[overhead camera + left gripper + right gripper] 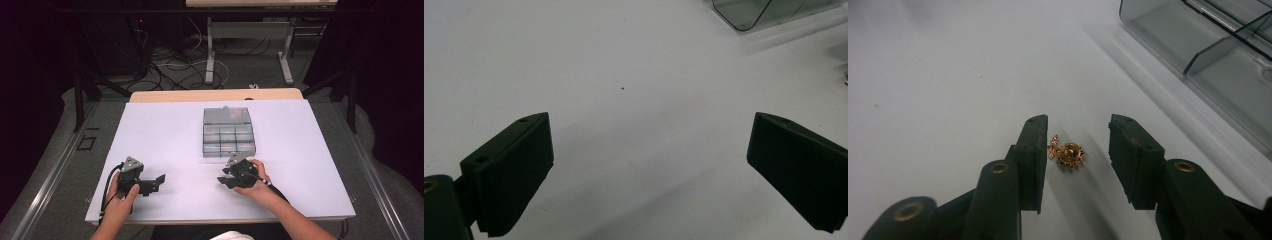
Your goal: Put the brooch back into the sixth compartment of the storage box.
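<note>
A white table (165, 130) with a pale wooden strip along its far edge carries a clear grey compartment box (228, 132) near the middle. Just beside the box's near edge, a small gold trinket (1068, 154) lies flat on the white top.

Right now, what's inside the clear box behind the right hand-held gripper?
The box is split by dividers. The compartments nearest the right hand-held gripper look empty. Farther ones are too blurred to tell. The gold charm lies outside, on the table.
</note>
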`<state>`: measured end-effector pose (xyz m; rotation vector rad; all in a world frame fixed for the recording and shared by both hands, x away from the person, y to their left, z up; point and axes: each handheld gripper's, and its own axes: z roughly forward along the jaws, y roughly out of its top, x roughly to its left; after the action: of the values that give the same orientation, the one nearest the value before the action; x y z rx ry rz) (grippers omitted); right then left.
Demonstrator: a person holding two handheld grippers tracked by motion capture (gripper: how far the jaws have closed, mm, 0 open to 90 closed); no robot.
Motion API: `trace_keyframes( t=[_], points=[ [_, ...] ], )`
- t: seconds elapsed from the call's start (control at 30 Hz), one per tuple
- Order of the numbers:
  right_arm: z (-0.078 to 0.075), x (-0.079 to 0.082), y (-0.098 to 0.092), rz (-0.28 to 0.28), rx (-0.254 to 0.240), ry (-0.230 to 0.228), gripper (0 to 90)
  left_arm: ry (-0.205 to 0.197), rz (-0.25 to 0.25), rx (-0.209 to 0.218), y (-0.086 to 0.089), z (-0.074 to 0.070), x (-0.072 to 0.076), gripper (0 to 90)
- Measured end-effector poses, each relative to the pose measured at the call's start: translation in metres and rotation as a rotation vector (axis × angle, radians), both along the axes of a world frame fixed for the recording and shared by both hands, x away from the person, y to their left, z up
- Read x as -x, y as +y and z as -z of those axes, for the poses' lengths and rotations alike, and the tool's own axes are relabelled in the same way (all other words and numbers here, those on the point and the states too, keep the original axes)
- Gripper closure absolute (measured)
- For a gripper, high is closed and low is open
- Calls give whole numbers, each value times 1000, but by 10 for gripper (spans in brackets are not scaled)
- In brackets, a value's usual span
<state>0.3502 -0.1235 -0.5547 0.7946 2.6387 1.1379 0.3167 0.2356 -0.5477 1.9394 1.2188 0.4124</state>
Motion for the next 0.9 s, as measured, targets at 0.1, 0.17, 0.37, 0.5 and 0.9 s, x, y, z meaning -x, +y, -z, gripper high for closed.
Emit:
trace_keyframes(
  t=[0.1,0.17,0.37,0.5,0.9],
  points=[
    [0,-1,0,-12,14,5,623,0,-1,2,0,0,0,49],
    [2,0,1,-3,10,6,638,1,-1,1,0,0,0,49],
    [4,-1,1,-14,17,9,667,4,-4,3,0,0,0,49],
    [4,1,1,-22,21,15,699,2,-5,2,0,0,0,49],
    [4,5,3,-36,21,4,772,0,-6,1,0,0,0,49]
  ],
)
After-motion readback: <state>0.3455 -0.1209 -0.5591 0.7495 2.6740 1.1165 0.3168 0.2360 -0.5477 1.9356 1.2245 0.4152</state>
